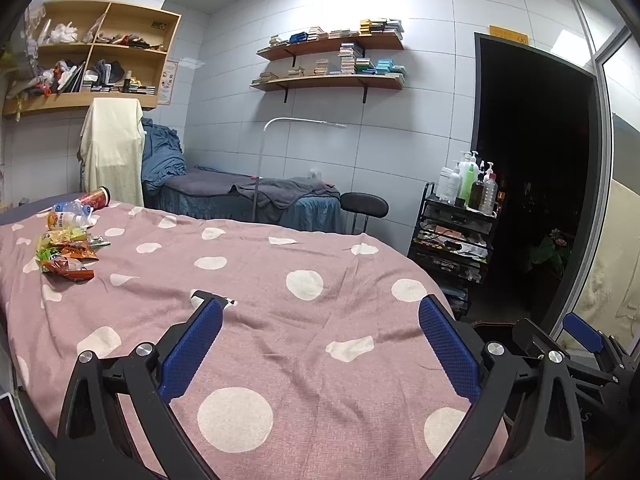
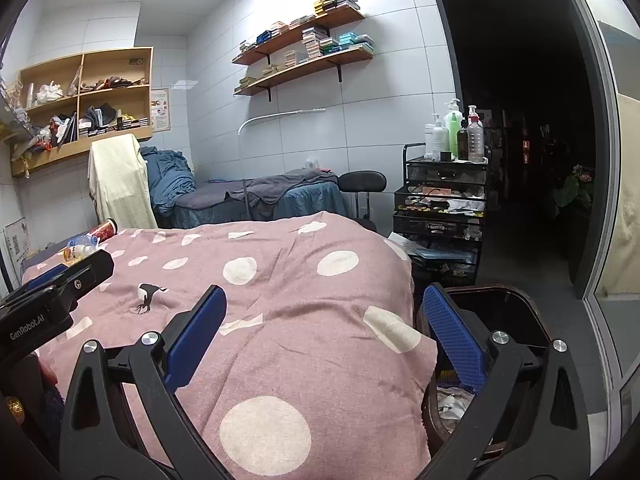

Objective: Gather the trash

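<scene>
Trash lies at the far left of a bed with a pink polka-dot cover (image 1: 304, 340): several colourful snack wrappers (image 1: 66, 254), two plastic bottles (image 1: 68, 214) and a red cup (image 1: 96, 197). My left gripper (image 1: 320, 314) is open and empty, above the cover, well to the right of the trash. My right gripper (image 2: 322, 310) is open and empty over the bed's near right corner. A dark bin (image 2: 500, 308) with crumpled paper inside stands by that corner, under the right finger. The bottles (image 2: 80, 249) and cup (image 2: 105, 230) show far left in the right wrist view.
A black cart (image 2: 440, 208) with pump bottles on top stands right of the bed. A second bed with blue and grey covers (image 1: 248, 192) and a black stool (image 1: 364, 206) are behind. Wall shelves hang above. A dark doorway (image 2: 528, 120) is at right.
</scene>
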`<state>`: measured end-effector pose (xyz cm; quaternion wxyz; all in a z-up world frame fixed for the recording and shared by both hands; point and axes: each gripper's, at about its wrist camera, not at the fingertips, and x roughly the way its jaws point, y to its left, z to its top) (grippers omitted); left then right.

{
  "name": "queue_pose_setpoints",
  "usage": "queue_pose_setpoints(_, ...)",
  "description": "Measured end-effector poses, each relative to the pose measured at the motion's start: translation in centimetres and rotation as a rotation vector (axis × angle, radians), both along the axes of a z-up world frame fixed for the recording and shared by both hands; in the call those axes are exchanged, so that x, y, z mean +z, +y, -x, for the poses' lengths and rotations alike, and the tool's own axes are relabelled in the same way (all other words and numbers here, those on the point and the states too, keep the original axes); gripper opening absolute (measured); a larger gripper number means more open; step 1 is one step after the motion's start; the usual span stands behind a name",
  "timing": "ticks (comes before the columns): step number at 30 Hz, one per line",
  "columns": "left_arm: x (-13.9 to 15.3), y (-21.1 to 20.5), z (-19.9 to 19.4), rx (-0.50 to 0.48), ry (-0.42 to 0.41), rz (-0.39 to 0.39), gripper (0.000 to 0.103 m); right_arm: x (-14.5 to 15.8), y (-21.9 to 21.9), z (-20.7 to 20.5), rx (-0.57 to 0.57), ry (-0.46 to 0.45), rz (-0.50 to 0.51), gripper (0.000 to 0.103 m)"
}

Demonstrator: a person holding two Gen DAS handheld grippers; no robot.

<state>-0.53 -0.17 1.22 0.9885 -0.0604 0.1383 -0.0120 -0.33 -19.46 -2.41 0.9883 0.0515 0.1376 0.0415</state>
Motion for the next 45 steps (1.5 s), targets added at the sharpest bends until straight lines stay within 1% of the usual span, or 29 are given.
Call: queue_pose_setpoints(45,-0.01,-0.47,0.01,-0.012,0.013,0.000,0.098,0.55,-0.88,-0.71,-0.031,0.005,-0.013,0.097)
